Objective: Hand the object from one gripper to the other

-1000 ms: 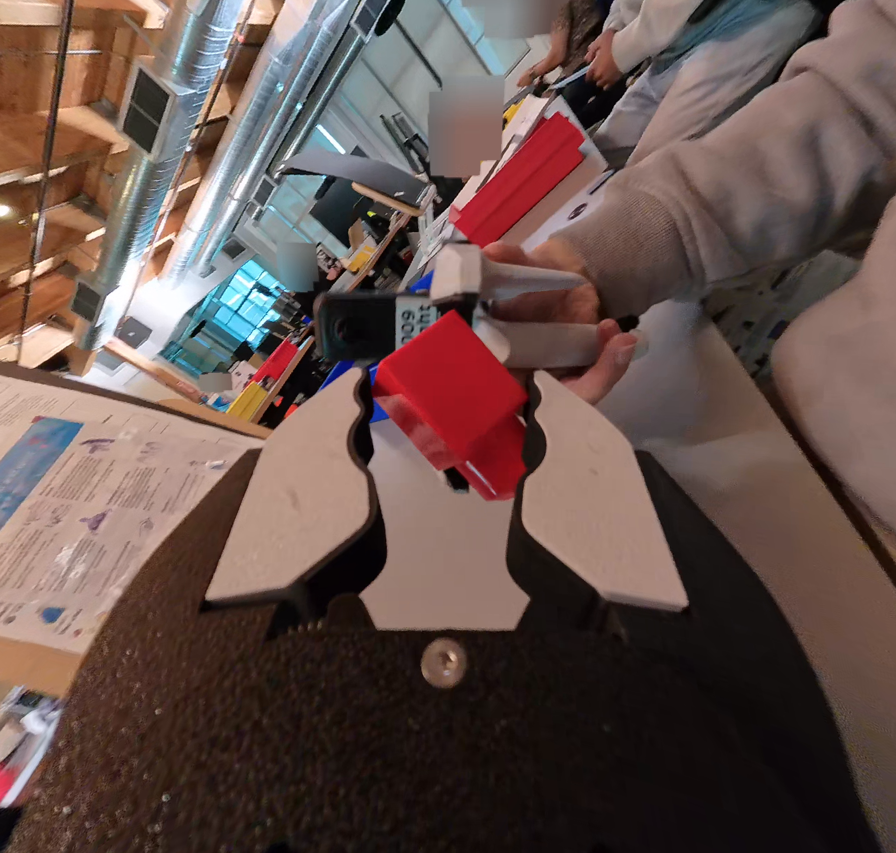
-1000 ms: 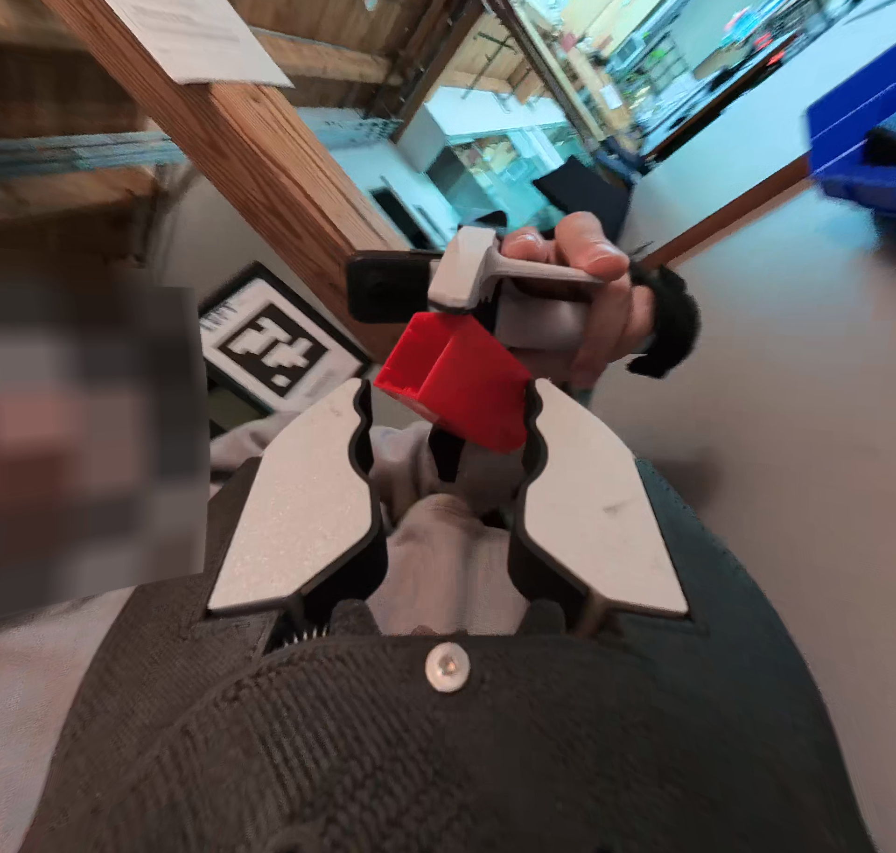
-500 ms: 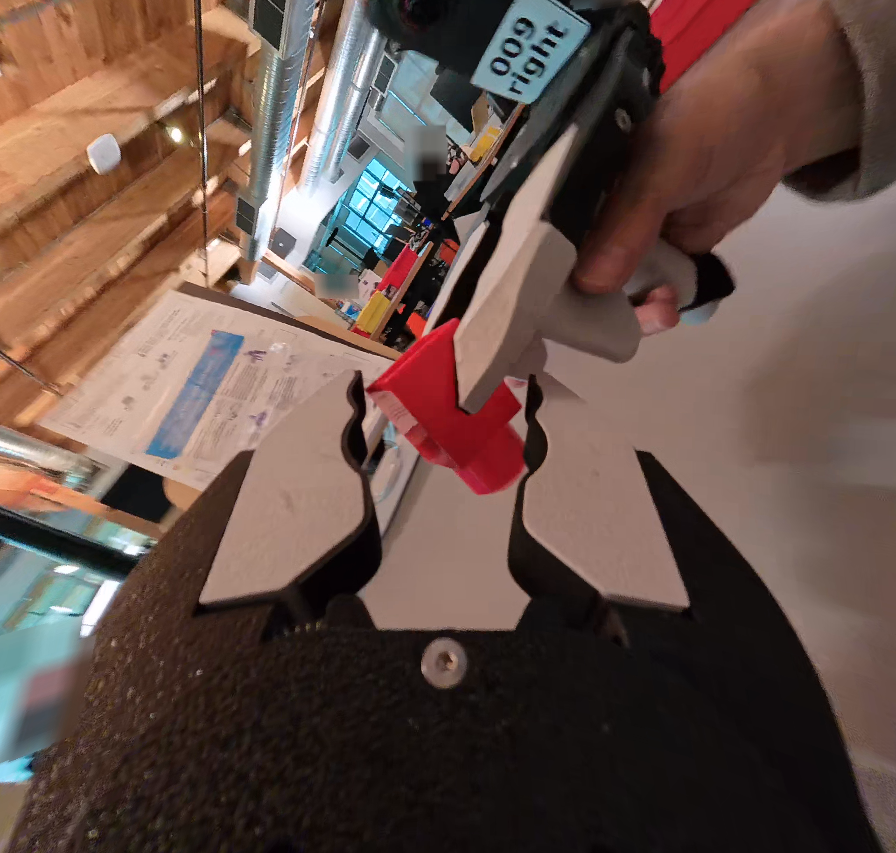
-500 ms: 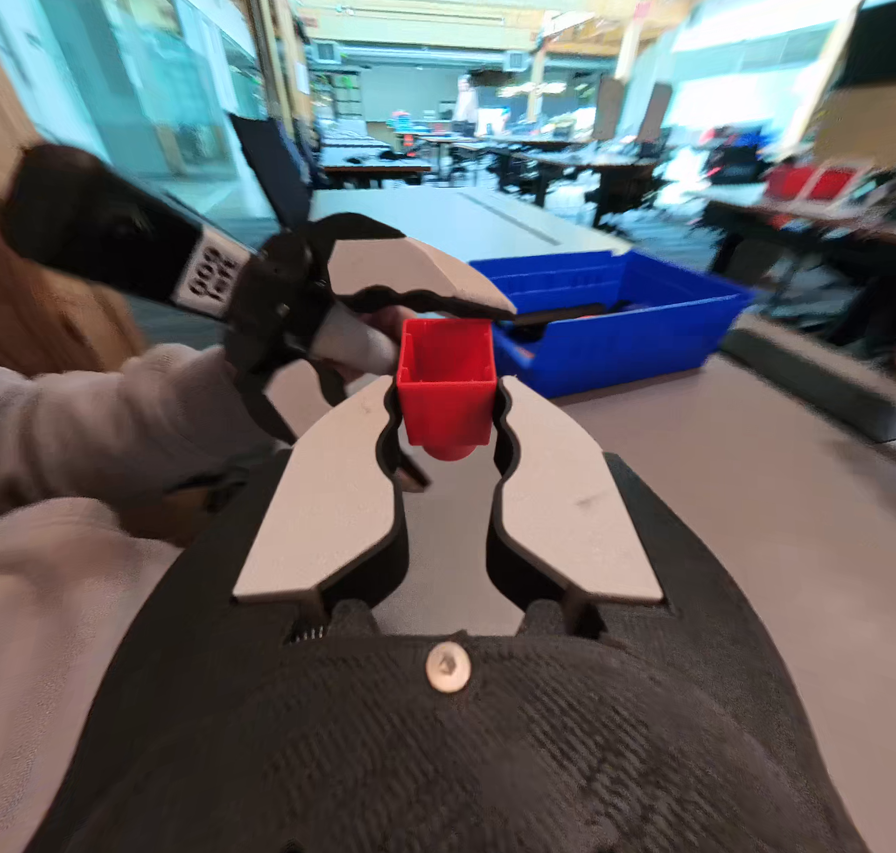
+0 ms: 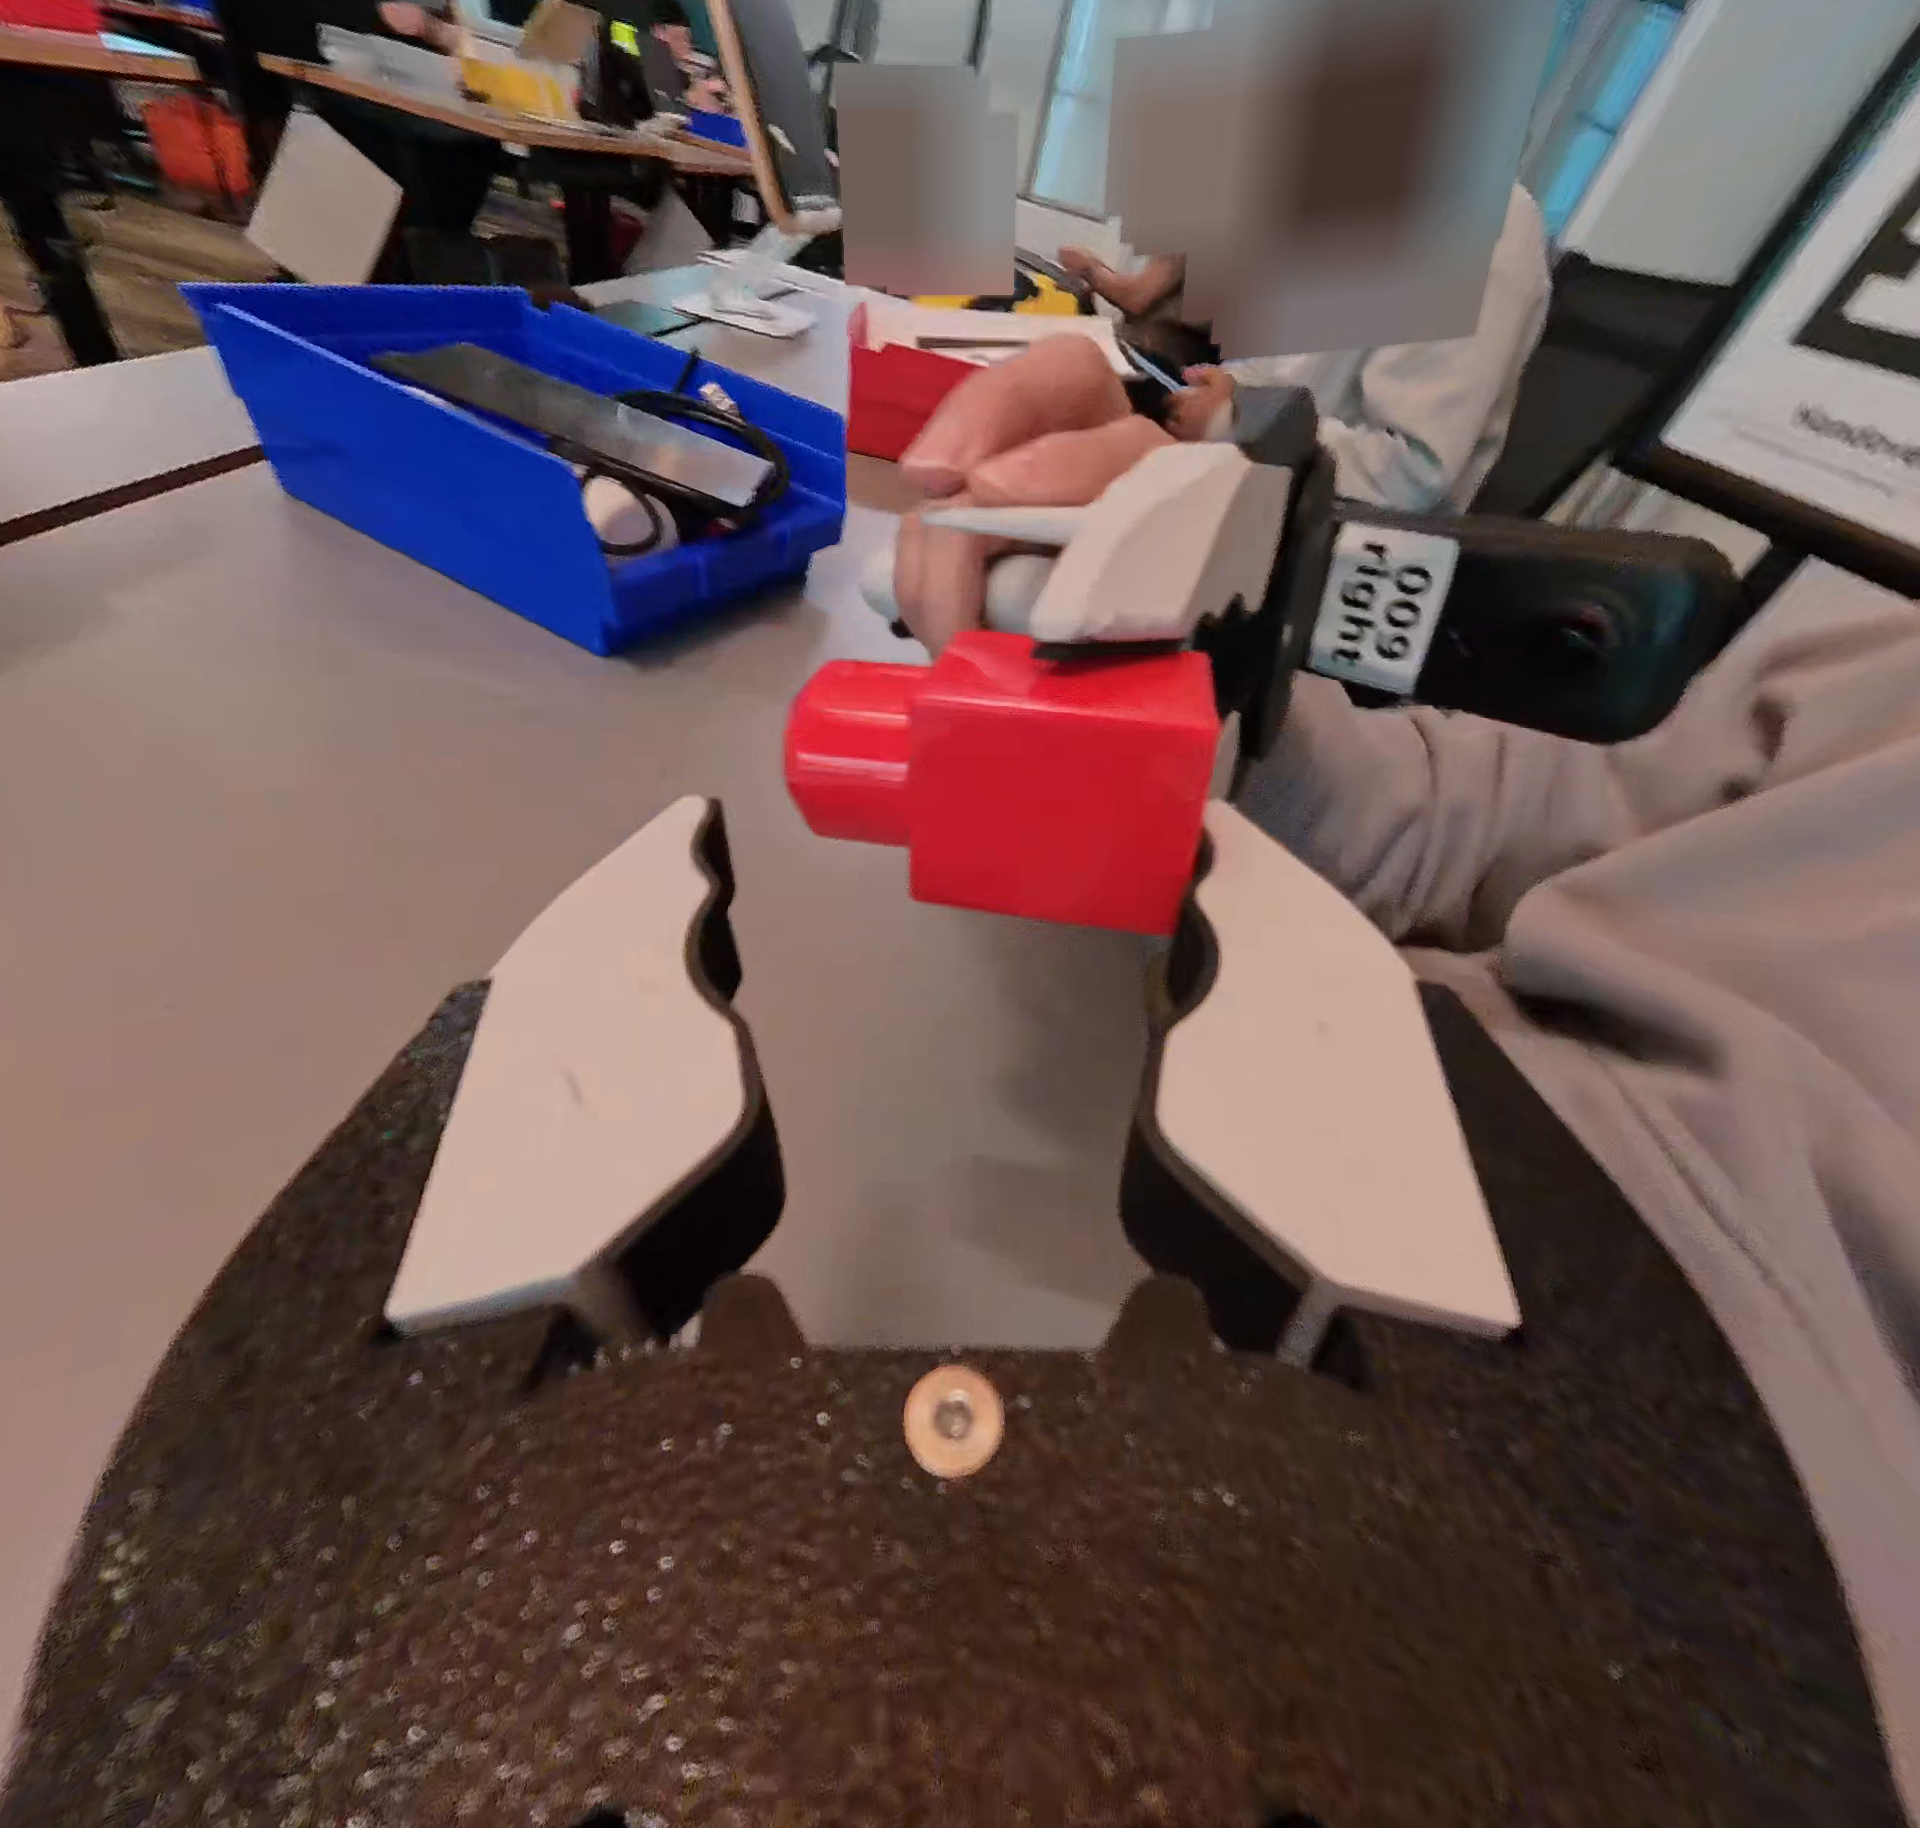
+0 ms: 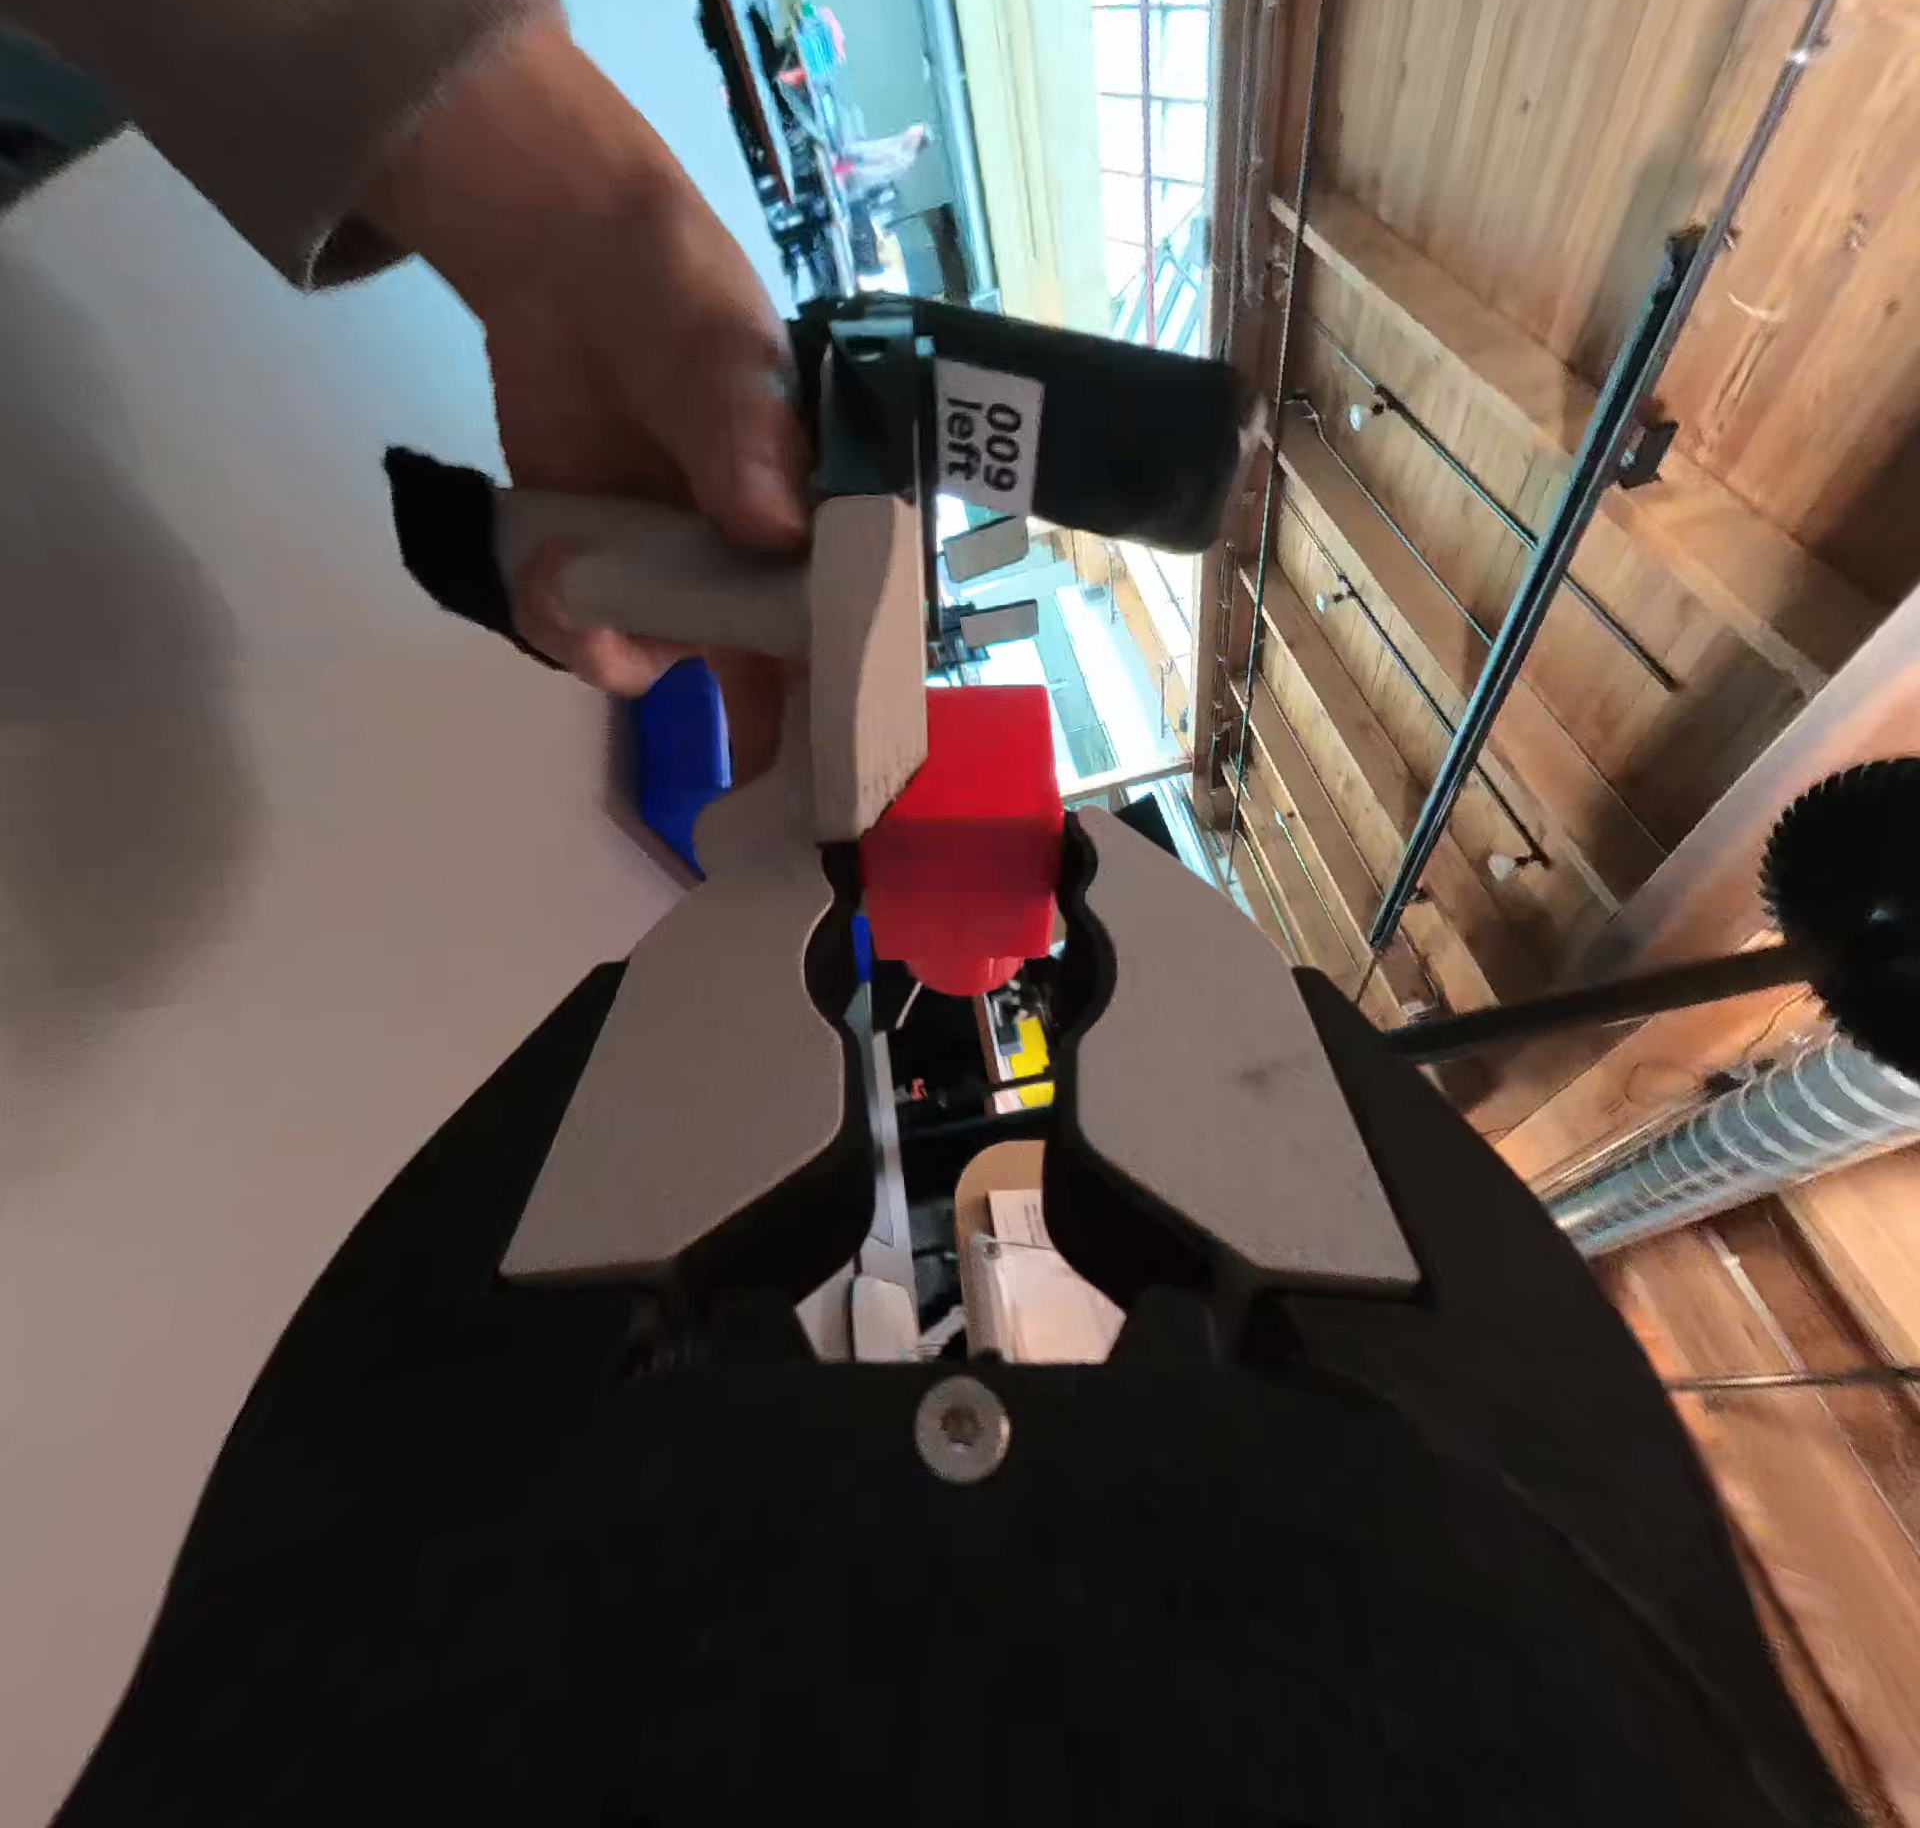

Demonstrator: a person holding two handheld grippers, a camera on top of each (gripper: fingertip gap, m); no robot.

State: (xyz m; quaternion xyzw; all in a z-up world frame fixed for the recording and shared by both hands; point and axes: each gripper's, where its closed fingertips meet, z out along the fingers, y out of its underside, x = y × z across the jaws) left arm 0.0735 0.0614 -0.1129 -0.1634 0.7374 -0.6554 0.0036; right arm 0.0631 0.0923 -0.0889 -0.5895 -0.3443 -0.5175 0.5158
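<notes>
The object is a red plastic block with a round stub. In the left wrist view it hangs just beyond my left gripper, whose jaws stand wide open; the block touches only the right fingertip. A grey finger of the right gripper reaches in from the right and presses on the block's top. In the right wrist view my right gripper is shut on the red block at its fingertips. A finger of the left gripper lies against the block's left side.
A grey table lies below. A blue bin with a flat black item and a cable stands at the back left, with a red bin behind it. People sit beyond. A grey sleeve fills the right. Less than 4 cm separates the two grippers' tips.
My right gripper has closed on the red block. My left gripper's jaws have opened wider and the block now sits at their tips. Both hands have turned a lot.
</notes>
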